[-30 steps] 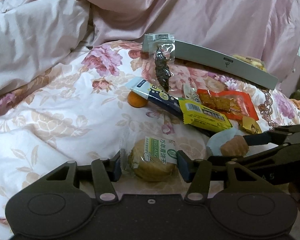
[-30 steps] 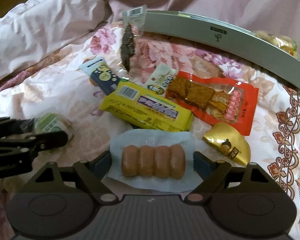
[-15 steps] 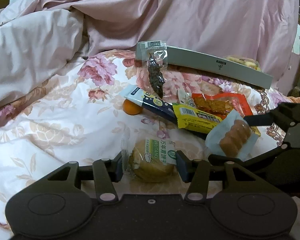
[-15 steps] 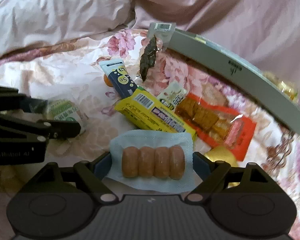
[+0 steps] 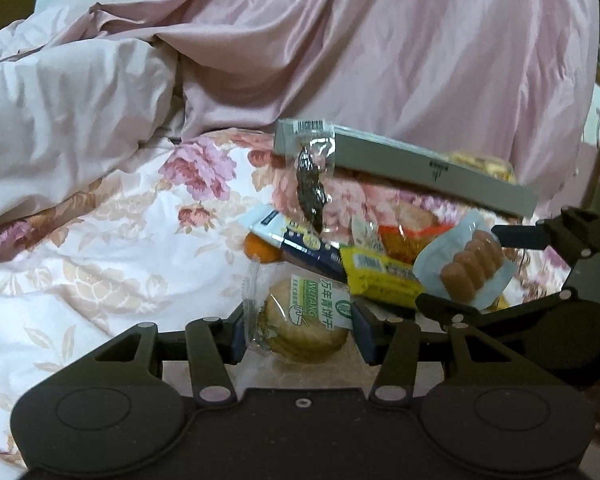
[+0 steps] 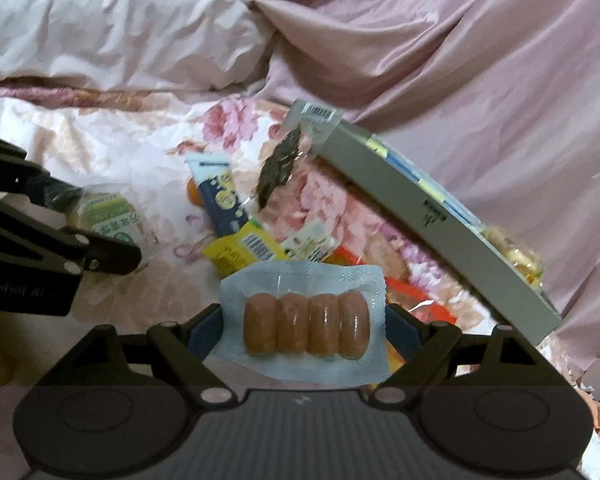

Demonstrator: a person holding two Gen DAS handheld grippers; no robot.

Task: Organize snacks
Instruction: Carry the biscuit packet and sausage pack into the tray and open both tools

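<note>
Clamping one pack of four sausages (image 6: 306, 328), the right gripper (image 6: 304, 330) holds it raised near the grey box (image 6: 432, 224). Left of that box, the left gripper (image 5: 298, 326) pinches one green-labelled biscuit pack (image 5: 304, 322) on the floral bedspread (image 5: 100, 280).

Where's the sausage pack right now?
Right wrist view, bottom centre: the sausage pack sits clamped in the right tool, lifted above the yellow bar, left of the grey box.

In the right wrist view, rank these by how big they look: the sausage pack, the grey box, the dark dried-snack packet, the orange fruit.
1. Grey box, longest by far.
2. Sausage pack, though its nearness to the camera inflates it.
3. Dark dried-snack packet.
4. Orange fruit, mostly hidden, so least sure.
</note>
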